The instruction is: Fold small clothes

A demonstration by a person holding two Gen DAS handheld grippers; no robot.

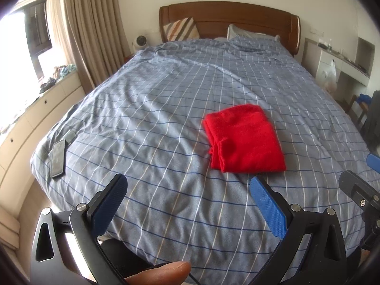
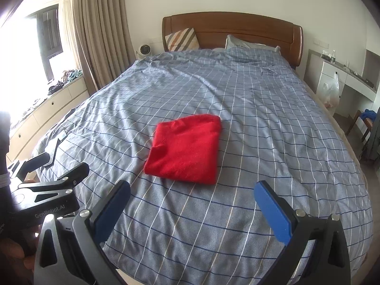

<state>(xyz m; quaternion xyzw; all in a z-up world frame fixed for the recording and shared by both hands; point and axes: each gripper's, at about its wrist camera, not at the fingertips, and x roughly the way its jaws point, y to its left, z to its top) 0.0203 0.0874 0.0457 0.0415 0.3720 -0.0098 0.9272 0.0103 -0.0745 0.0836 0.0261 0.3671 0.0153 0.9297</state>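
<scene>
Left tongs [image 1: 188, 200]: released, nothing between the blue pads. Right tongs [image 2: 192, 207]: released, likewise empty. Red garment [image 2: 186, 148], folded into 1 flat rectangle, lies on the checked bed cover [image 2: 273, 130] just ahead of both tongs, touching neither. Left tongs body reads "GenRobot.AI". Phone [image 1: 57, 158] well left of left tongs.

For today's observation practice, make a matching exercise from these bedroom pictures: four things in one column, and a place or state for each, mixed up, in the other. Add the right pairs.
Things:
1. red garment
2. phone
3. striped pillow
4. left gripper

Places or states:
A. leaning on the headboard
B. open, holding nothing
C. folded, mid-bed
D. flat near the bed's window-side edge

Pairs: 1-C, 2-D, 3-A, 4-B
</scene>
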